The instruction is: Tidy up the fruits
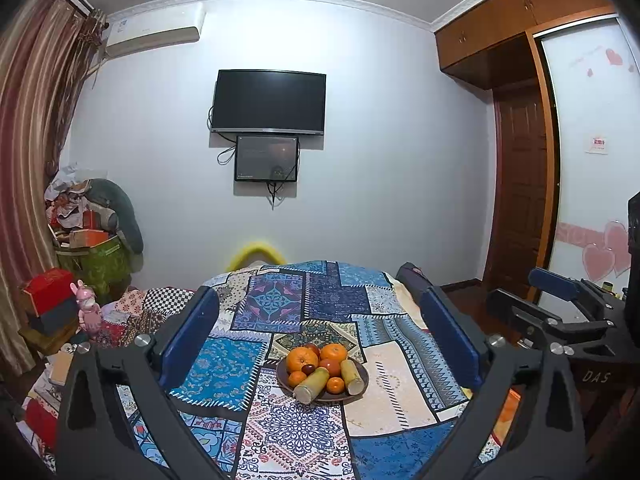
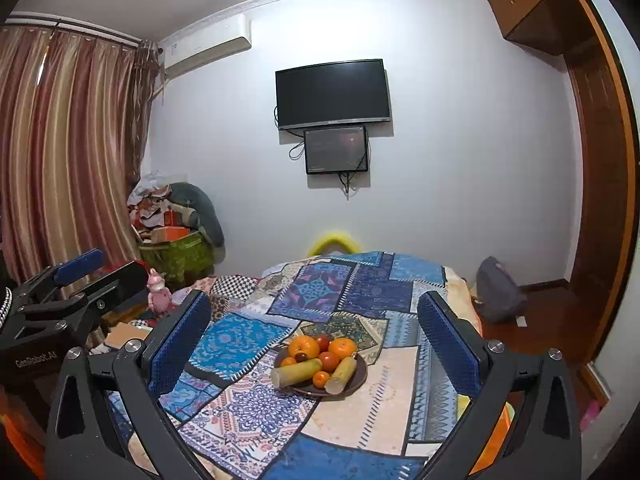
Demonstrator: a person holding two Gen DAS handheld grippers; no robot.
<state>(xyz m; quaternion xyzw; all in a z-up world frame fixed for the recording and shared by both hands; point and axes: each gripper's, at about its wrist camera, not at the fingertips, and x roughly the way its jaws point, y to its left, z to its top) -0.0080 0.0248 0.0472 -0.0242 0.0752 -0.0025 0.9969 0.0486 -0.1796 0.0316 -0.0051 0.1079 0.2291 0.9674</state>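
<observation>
A dark round plate [image 1: 285,385] sits on a table covered with a patchwork cloth [image 1: 392,384]. It holds several oranges [image 1: 302,359], red fruits [image 1: 330,367] and two yellow-green sugarcane pieces [image 1: 313,384]. The plate [image 2: 360,378] with its oranges [image 2: 304,346] and cane pieces [image 2: 298,372] also shows in the right wrist view. My left gripper [image 1: 320,332] is open and empty, held above and short of the plate. My right gripper [image 2: 314,330] is open and empty, likewise short of the plate. Each gripper shows at the edge of the other's view.
A TV [image 1: 268,102] and a small screen [image 1: 267,159] hang on the far wall. Boxes and clutter [image 1: 92,236] pile at the left by the curtain [image 2: 68,152]. A pink toy [image 1: 89,309] stands left. A wardrobe and door [image 1: 520,184] are at the right.
</observation>
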